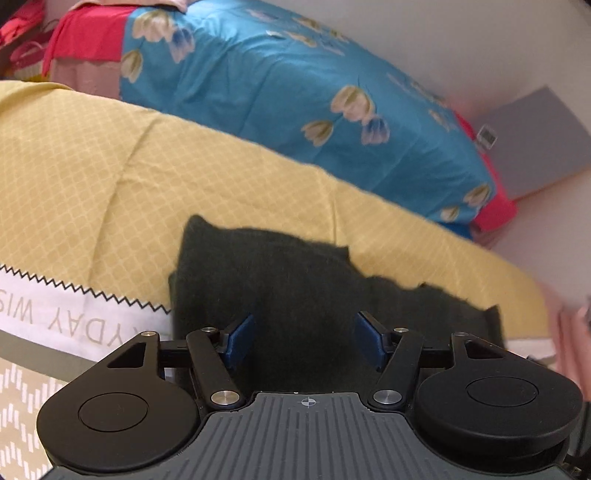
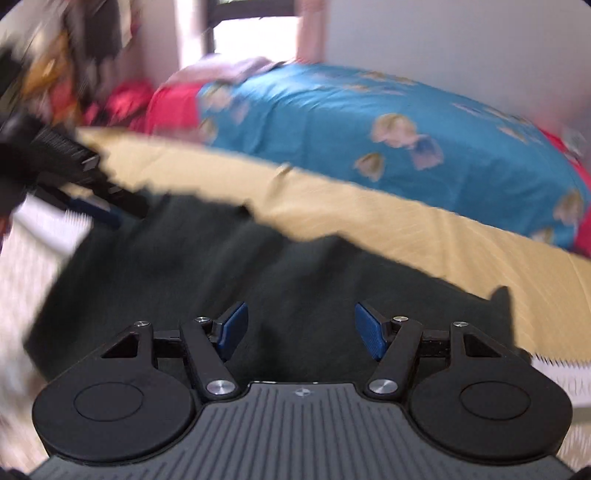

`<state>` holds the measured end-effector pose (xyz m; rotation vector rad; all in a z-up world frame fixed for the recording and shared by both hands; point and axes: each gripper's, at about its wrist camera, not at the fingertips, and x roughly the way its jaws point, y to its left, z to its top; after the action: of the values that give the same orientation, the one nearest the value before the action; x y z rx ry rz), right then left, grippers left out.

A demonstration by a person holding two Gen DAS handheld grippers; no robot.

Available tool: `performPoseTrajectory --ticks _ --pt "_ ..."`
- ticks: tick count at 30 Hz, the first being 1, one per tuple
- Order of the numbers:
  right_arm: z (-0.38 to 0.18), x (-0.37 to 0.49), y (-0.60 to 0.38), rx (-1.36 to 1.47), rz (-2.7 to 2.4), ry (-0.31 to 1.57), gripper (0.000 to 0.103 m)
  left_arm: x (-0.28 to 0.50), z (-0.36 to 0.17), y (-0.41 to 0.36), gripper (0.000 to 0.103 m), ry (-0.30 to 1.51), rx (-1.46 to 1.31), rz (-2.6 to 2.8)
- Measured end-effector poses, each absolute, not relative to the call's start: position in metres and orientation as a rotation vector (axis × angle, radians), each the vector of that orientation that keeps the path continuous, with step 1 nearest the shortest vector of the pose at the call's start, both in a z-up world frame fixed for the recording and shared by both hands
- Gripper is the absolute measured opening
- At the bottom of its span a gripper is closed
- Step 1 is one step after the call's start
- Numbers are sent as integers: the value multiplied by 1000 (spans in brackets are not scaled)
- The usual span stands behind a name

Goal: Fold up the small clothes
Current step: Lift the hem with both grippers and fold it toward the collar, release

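While both the left gripper (image 1: 304,339) and right gripper (image 2: 301,328) are spread wide, gripping nothing, the dark garment (image 1: 280,280) has its near edge hidden behind them.

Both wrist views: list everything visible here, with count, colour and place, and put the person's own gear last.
Dark garment: one, near-black, lying on the yellow cloth under both tongs.
Yellow cloth: one, mustard with a pale diamond grid, covering the work surface.
White printed fabric: one, white with a black zigzag edge and grey lettering, left of the garment.
Blue sheet: one, turquoise with pale flowers, on the bed behind.
Red fabric: red, at the bed's far left end.
Grey panel: one, against the wall at right.
Window: one, bright, top of the right view.
Left tongs: open, black with blue pads.
Right tongs: open, same colours.
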<state>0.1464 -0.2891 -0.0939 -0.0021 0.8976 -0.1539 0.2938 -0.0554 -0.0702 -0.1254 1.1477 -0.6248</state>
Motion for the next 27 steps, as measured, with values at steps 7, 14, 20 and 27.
performPoseTrajectory --ticks 7,14,20,27 --pt "-98 95 -351 33 -427 949 63 282 -76 -37 103 1138 -24 -606" --pt "-83 46 -319 16 -405 881 73 237 -74 -29 103 1101 45 -594" --pt "-105 13 -309 36 -425 988 76 212 -95 -10 103 1132 210 -534" --pt "-81 -18 -377 534 -547 855 83 206 -65 25 103 1096 170 -501"
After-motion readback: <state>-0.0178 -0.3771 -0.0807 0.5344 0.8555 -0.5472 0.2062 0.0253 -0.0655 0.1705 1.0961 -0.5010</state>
